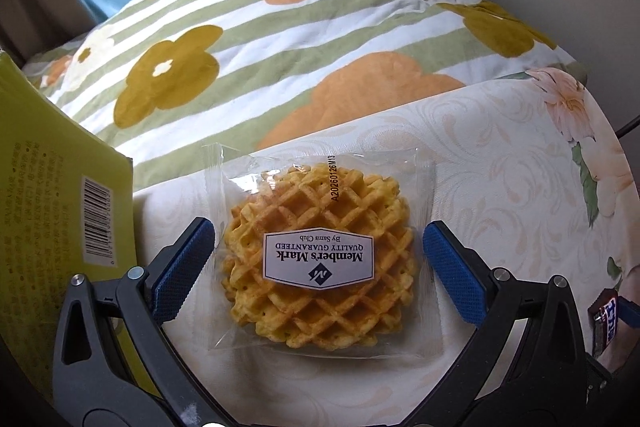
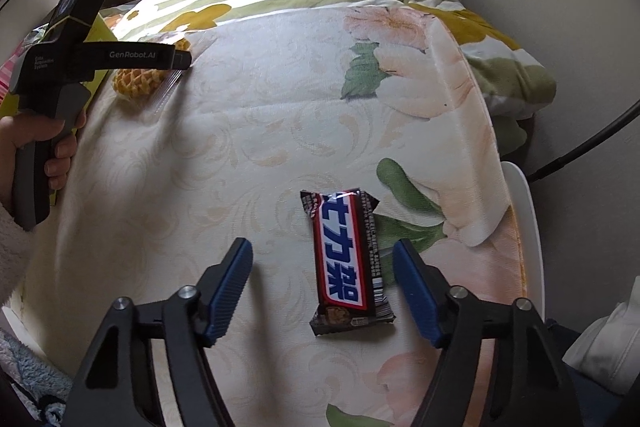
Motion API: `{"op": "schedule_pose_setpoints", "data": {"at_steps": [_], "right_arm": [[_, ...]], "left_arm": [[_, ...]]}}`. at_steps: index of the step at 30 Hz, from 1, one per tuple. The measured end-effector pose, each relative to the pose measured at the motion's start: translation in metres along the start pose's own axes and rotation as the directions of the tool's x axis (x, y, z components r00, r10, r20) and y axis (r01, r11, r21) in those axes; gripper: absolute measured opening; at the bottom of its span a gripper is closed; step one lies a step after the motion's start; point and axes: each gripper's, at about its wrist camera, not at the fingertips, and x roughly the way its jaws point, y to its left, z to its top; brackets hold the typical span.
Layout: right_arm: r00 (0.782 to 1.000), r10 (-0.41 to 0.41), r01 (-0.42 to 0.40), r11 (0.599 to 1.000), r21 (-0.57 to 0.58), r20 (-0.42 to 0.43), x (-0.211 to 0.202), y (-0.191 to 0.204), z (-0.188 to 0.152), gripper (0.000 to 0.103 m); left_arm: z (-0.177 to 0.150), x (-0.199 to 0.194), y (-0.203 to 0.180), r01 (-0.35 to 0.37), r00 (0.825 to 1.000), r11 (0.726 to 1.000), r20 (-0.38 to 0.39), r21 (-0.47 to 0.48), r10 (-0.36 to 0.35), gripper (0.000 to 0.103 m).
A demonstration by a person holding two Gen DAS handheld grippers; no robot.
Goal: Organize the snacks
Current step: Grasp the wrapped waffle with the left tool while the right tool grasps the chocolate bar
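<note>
My left gripper [image 1: 316, 259] is wide open, and the waffle [image 1: 320, 259] lies flat on the cloth [image 1: 500, 163] right between its fingers. My right gripper [image 2: 322, 291] is open too. The candy bar [image 2: 346, 259] points away from me, nearer my right finger.

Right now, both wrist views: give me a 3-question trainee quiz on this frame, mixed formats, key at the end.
1. True or false: the left gripper is shut on the wrapped waffle.
2. Multiple choice: what lies between the open fingers of the right gripper? A) a juice carton B) a chocolate bar C) a spoon
3. Fill in: left of the waffle, by the left gripper's finger, stands a yellow-green ____ with a barcode.

Key
1. False: the jaws are open, one finger on each side of the pack, no clamp visible.
2. B, lying on the floral cloth.
3. Box.
</note>
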Motion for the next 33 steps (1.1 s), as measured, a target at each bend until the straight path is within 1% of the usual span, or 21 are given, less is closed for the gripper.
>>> {"op": "schedule_pose_setpoints", "data": {"at_steps": [3, 5, 11, 15, 20, 21, 23, 24, 28, 33], "right_arm": [[1.0, -0.006, 0.006, 1.0, 0.009, 0.002, 0.0, -0.003, 0.003, 0.057], [1.0, -0.006, 0.006, 1.0, 0.013, 0.005, -0.001, -0.003, 0.004, 0.056], [1.0, -0.004, 0.004, 1.0, 0.006, 0.008, -0.003, 0.001, 0.002, 0.056], [1.0, -0.014, 0.014, 1.0, 0.007, 0.008, -0.002, 0.001, 0.001, 0.056], [1.0, -0.025, 0.025, 1.0, 0.004, 0.011, -0.003, 0.001, -0.002, 0.056], [0.999, -0.031, 0.031, 1.0, -0.001, 0.012, -0.003, 0.001, -0.002, 0.047], [0.999, -0.046, 0.046, 0.999, -0.018, 0.019, -0.004, 0.001, -0.002, 0.038], [0.998, -0.056, 0.056, 0.998, -0.021, 0.024, -0.005, 0.001, -0.003, 0.031], [0.997, -0.067, 0.067, 0.998, -0.01, 0.039, -0.007, -0.002, -0.004, 0.027], [0.997, -0.06, 0.061, 0.998, -0.016, 0.058, -0.012, -0.004, -0.005, 0.026]], "left_arm": [[0.0, 0.0, 0.0, 0.003, 1.0, 1.0, -0.002, 0.001, -0.003, 0.1], [0.0, -0.001, -0.001, 0.014, 1.0, 1.0, -0.005, 0.003, -0.014, 0.093], [-0.002, -0.006, 0.0, 0.016, 1.0, 1.0, -0.004, 0.007, -0.016, 0.082], [-0.004, -0.011, -0.01, -0.017, 1.0, 0.998, 0.02, 0.066, 0.015, 0.078], [-0.004, -0.017, -0.017, -0.038, 0.999, 0.994, 0.027, 0.1, 0.035, 0.074], [-0.004, -0.018, -0.02, -0.044, 0.999, 0.993, 0.031, 0.109, 0.041, 0.074], [-0.005, -0.019, -0.022, -0.052, 0.998, 0.991, 0.034, 0.121, 0.048, 0.074], [-0.006, -0.021, -0.023, -0.052, 0.998, 0.991, 0.036, 0.121, 0.048, 0.073], [-0.007, -0.026, -0.026, -0.051, 0.998, 0.992, 0.041, 0.113, 0.046, 0.073], [-0.006, -0.036, -0.029, -0.028, 0.999, 0.995, 0.044, 0.092, 0.024, 0.073]]}}
